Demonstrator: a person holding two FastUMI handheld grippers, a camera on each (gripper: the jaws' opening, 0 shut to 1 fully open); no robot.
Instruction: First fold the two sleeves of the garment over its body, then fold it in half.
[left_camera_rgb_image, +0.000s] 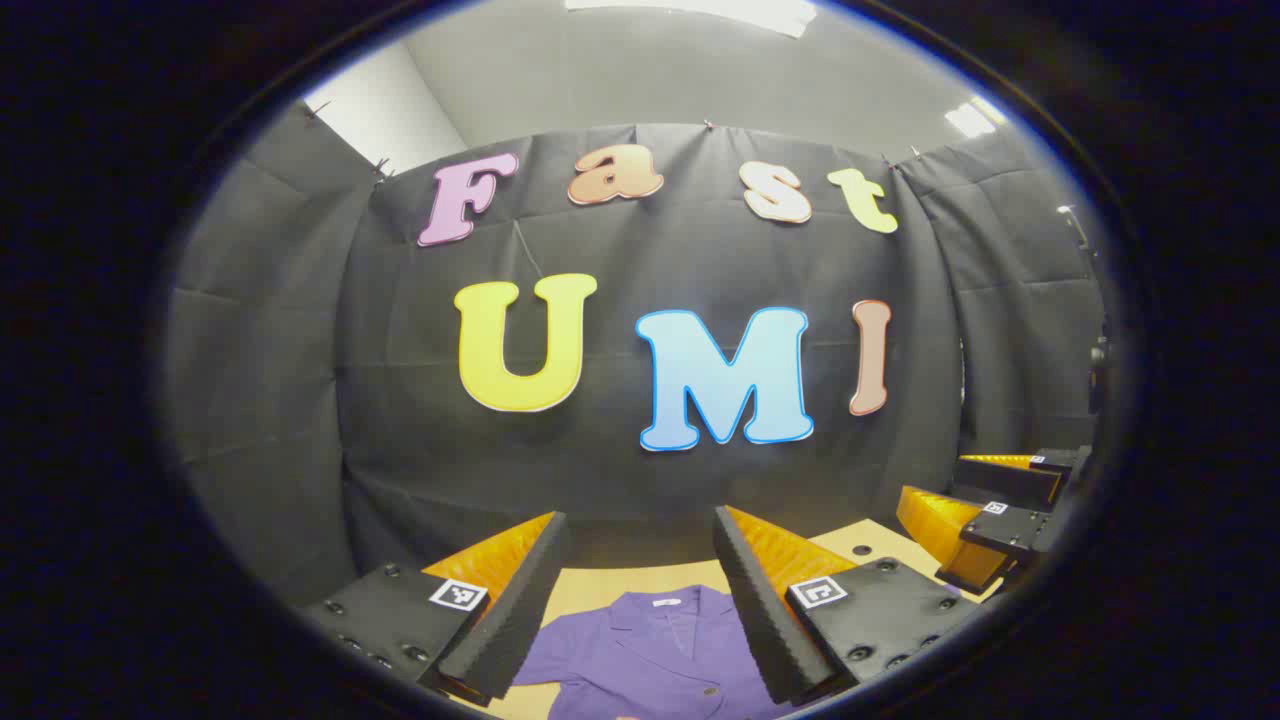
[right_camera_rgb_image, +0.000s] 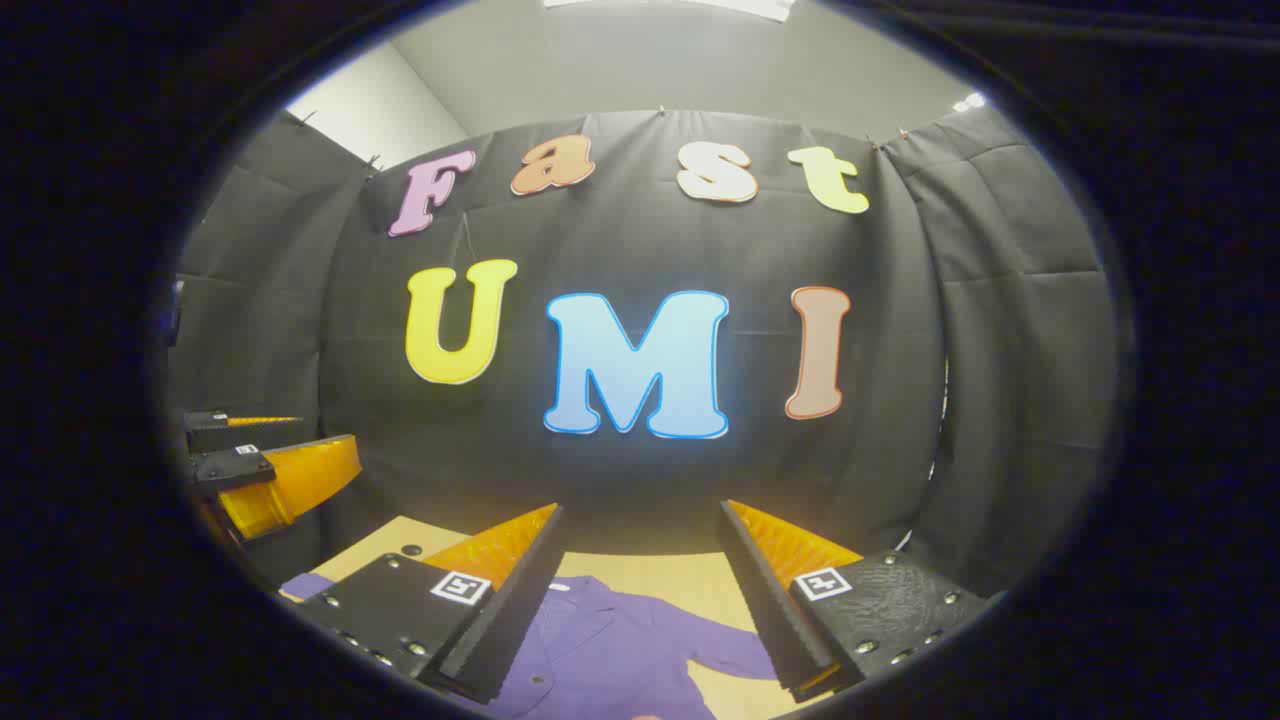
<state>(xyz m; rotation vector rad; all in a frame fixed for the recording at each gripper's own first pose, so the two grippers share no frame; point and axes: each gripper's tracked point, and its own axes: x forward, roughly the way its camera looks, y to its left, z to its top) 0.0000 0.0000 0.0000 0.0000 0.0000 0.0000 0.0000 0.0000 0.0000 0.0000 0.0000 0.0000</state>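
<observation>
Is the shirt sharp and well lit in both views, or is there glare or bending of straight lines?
Left gripper view: the shirt is sharp and evenly lit, with glare on a ceiling light. Right gripper view: the shirt is sharp too, and the fisheye bends the wall into a curve.

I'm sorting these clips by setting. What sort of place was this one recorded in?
Most likely a small recording booth set up indoors, not a home. Black cloth hangs as the wall on three sides, a plain tabletop carries a purple garment, and ceiling lights show above the cloth.
</observation>
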